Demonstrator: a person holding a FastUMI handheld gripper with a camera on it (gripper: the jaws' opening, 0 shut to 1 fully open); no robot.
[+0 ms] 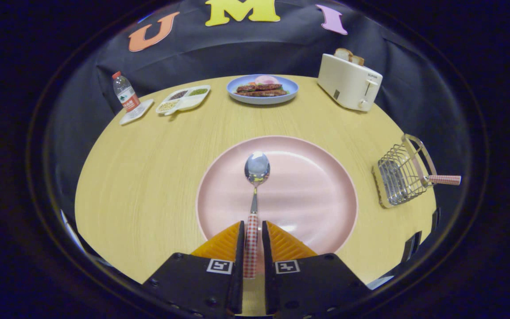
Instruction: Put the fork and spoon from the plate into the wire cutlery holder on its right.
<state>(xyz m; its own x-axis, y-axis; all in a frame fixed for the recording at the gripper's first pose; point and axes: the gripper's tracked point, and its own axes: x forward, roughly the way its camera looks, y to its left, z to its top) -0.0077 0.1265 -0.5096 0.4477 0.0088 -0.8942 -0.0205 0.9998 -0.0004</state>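
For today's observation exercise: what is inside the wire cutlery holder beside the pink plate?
One utensil's checked handle pokes out of the wire cutlery holder; its head is hidden among the wires. The gripper is shut on the spoon.

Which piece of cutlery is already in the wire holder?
The one whose checked handle sticks out of the wire holder; the spoon is in the gripper, over the pink plate.

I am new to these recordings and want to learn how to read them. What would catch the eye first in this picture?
First, the spoon lying on the big pink plate, its checked handle clamped between the fingers of the gripper. Next, the wire cutlery holder to the right of the plate, with a checked handle, probably the fork, sticking out of it. Beyond the plate stand a toaster with bread and a blue plate of food.
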